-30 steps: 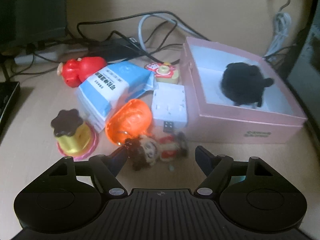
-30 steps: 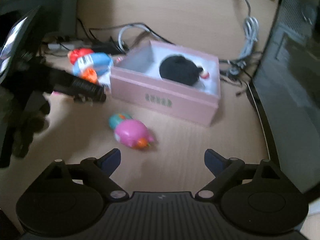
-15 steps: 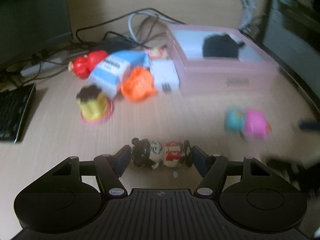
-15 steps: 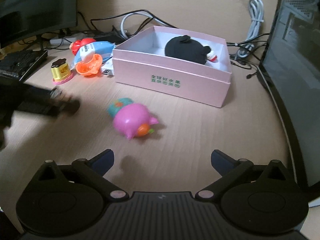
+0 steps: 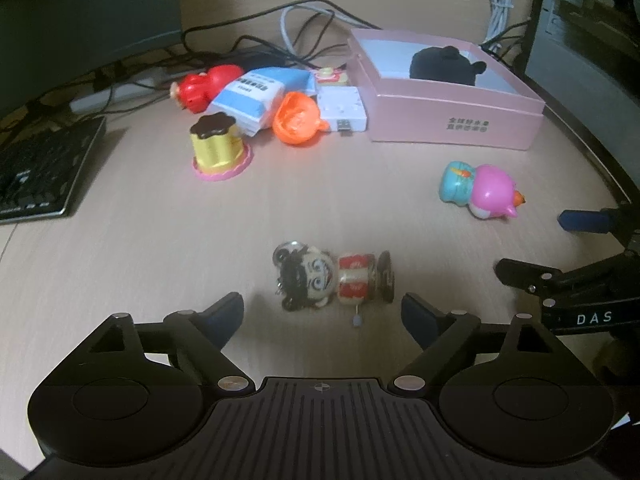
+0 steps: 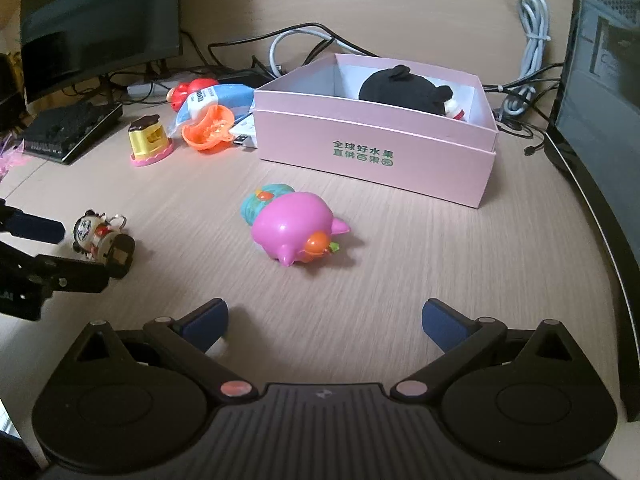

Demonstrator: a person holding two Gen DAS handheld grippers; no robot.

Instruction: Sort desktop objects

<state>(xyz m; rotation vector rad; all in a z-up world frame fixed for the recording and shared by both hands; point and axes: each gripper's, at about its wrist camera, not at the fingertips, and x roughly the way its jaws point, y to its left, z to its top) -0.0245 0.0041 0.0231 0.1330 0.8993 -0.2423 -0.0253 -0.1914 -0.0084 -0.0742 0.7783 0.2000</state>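
Note:
A small doll figurine with a black head and red body (image 5: 334, 278) lies on its side on the desk, just ahead of my open left gripper (image 5: 322, 314); it also shows in the right wrist view (image 6: 100, 236). A pink pig toy (image 6: 296, 230) lies in front of my open, empty right gripper (image 6: 324, 320); it also shows in the left wrist view (image 5: 482, 191). A pink box (image 6: 372, 152) holds a black plush (image 6: 404, 88). The left gripper's fingers (image 6: 36, 226) show at the left edge of the right wrist view.
A cluster sits left of the box: yellow pudding toy (image 5: 218, 146), orange shell (image 5: 298, 118), blue-white packet (image 5: 256, 94), red toy (image 5: 206, 86), white adapter (image 5: 343, 108). A keyboard (image 5: 36, 168) lies left, cables (image 5: 304, 28) behind, a dark case (image 6: 600, 80) right.
My left gripper carried the doll back from the cluster to the open desk, opened, and let it go. The right gripper stayed open near the pig.

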